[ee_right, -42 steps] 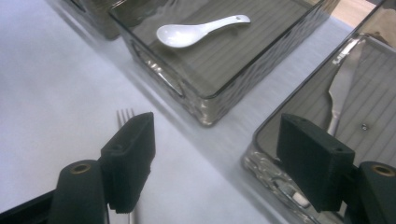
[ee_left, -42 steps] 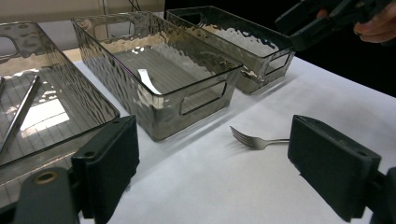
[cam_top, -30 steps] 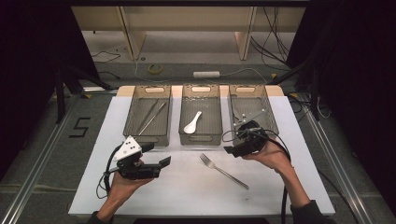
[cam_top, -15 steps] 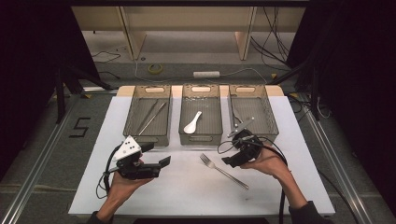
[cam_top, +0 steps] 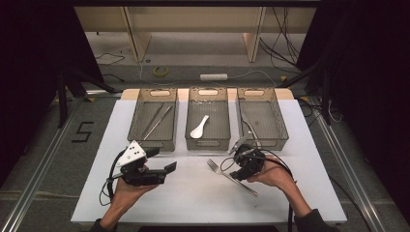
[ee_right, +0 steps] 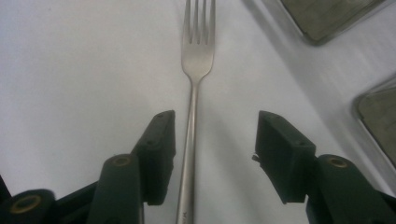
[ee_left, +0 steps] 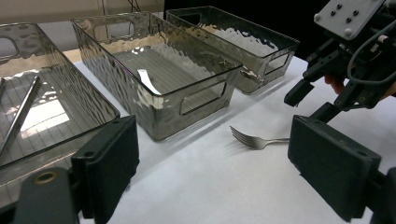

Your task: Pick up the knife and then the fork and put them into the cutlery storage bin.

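Note:
A metal fork [cam_top: 231, 177] lies on the white board, tines toward the bins. My right gripper [cam_top: 238, 171] has come down over it. In the right gripper view the fork handle [ee_right: 192, 107] runs between the two jaws, close to the left one, and neither pad presses on it. The right gripper [ee_right: 215, 126] is open, its jaws having just been closing around the handle. My left gripper [cam_top: 163, 160] hovers at the board's left, open and empty [ee_left: 219, 158]. The left gripper view shows the fork [ee_left: 254, 140] and the right gripper [ee_left: 327, 88] beyond it.
Three clear grey bins stand in a row at the back of the board. The left bin [cam_top: 137, 112] holds long metal tongs, the middle bin [cam_top: 208, 143] a white spoon [cam_top: 199, 128], and the right bin [cam_top: 283, 125] a metal utensil [cam_top: 247, 123].
The right gripper moved down and toward me from the right bin's front to straddle the fork handle, and its jaws narrowed. The left gripper stayed put.

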Available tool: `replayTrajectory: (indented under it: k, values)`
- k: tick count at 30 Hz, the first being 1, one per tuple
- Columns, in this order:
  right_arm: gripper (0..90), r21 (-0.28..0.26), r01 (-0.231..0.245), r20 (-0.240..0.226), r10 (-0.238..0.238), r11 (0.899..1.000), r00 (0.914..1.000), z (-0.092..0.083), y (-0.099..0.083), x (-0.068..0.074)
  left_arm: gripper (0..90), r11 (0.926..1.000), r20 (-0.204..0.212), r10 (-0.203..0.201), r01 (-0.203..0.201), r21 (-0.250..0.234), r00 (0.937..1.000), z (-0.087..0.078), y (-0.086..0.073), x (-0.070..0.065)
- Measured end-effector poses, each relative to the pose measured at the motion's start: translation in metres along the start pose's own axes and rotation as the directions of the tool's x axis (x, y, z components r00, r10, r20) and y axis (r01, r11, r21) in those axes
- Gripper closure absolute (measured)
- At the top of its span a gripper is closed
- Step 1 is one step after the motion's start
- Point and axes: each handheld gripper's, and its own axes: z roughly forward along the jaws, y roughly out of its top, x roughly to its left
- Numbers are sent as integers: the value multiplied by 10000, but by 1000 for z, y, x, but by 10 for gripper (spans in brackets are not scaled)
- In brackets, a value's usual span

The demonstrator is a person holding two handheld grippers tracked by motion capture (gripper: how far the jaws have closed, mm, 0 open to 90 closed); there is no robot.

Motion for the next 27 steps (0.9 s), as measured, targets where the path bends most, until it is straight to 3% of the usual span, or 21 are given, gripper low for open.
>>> replayTrajectory:
  k: [27]
  values:
    - [713, 1153, 669, -345, -633, 9911, 9974, 29, -1, 6, 158, 10000, -4, 17, -17, 27, 10000, 0, 0, 0]
